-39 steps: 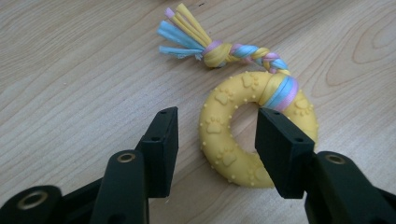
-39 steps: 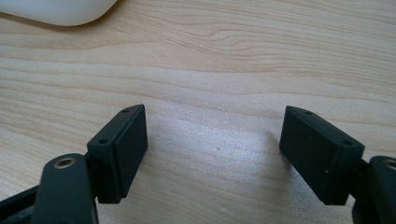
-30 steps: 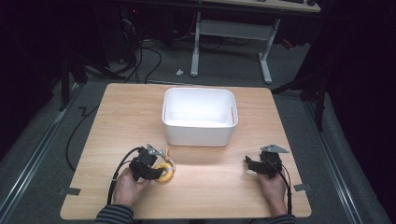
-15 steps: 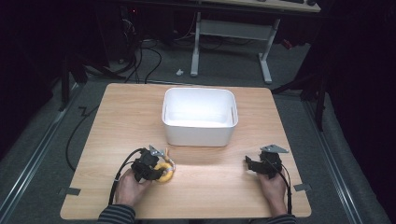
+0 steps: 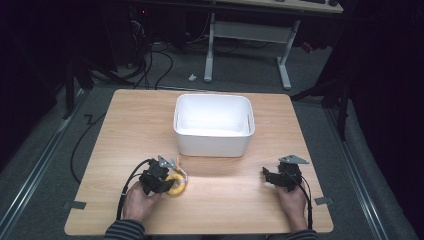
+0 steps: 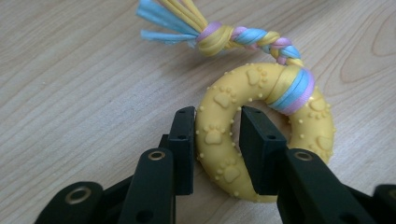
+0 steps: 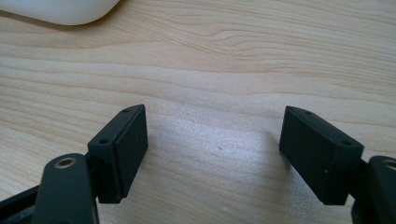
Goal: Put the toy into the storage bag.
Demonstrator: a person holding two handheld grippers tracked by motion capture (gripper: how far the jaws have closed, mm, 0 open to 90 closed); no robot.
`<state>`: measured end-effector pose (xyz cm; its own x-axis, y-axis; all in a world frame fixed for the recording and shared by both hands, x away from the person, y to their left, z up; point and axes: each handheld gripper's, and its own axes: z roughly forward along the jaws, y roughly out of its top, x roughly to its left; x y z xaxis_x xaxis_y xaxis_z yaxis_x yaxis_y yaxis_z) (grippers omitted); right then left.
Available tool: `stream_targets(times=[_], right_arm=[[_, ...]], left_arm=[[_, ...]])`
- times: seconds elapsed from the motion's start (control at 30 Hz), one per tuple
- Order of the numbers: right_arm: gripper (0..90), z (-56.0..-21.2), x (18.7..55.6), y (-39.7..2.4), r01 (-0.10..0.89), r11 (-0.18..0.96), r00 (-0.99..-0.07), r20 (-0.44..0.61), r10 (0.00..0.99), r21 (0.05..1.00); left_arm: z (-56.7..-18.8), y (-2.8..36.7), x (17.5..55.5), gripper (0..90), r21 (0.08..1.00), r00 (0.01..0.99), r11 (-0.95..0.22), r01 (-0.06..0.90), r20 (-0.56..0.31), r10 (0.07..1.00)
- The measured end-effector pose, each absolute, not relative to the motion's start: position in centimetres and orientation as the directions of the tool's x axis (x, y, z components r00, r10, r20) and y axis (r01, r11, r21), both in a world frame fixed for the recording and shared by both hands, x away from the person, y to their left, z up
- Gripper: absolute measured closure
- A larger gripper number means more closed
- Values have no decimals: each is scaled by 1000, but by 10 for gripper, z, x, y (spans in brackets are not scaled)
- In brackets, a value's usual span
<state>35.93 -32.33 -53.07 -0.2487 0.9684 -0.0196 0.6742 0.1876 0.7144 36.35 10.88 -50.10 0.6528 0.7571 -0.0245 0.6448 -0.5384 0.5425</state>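
Nothing much has shifted since the earlier frames; our left gripper (image 5: pixel 167 182) stays on the ring toy (image 5: pixel 176 184) near the table's (image 5: pixel 125 130) front edge, left of centre, and our right gripper (image 5: pixel 272 176) stays near the front right corner.

High view: we count one white bin (image 5: pixel 213 125) at the table's middle toward the far edge, one toy, two grippers. Our left hand (image 5: pixel 137 200) and right hand (image 5: pixel 292 200) come in over the front edge.

Left gripper view: jaws narrowed around the yellow ring's band, one jaw outside, one inside the hole, both touching it or nearly so. One braided rope tail (image 6: pixel 224 30) is knotted onto the ring toy (image 6: pixel 261 126).

Right gripper view: jaws wide apart, holding nothing, bare wood between them; bin (image 7: pixel 60 9) corner at top left.
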Motion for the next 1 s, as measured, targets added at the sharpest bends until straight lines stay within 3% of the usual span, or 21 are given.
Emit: stream_targets(times=[0.6,1.0], right_arm=[[237,-531,359,-323,673,188,-250,-19,968,715],[238,-531,359,-323,673,190,-253,-19,967,714]], left_arm=[[-481,130,354,680,585,637,-494,643,-51,769],[-455,162,350,681,631,555,-373,680,-111,824]])
